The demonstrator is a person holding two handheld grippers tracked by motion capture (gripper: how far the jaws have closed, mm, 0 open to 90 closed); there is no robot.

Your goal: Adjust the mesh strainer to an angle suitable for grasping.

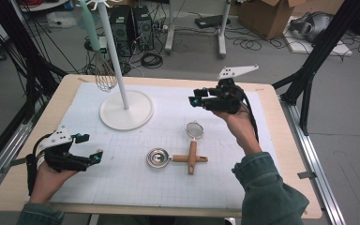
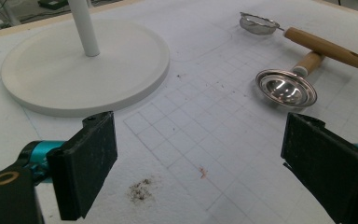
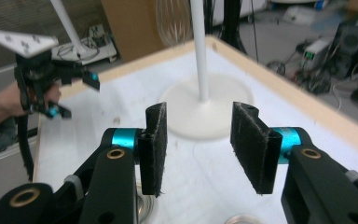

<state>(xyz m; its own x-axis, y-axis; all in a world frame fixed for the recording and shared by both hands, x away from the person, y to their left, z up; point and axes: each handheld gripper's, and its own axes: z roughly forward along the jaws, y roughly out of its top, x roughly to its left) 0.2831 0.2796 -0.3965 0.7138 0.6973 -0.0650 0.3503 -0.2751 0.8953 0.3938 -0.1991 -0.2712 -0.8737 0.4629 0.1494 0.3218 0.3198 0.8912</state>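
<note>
Right gripper fingers apart, empty | left gripper fingers apart | strainer cut off

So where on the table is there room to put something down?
There is bare mat along the near edge, between the left tongs and the crossed utensils. More lies between the stand's round base and the small strainer. It is crowded around the strainer, the wooden handle and the metal cup.

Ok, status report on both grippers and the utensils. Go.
Left gripper open, empty, low at the mat's near left. Right gripper open, empty, above the strainer. Strainer handle crossed over the measuring cup handle. Nothing in the way.
</note>
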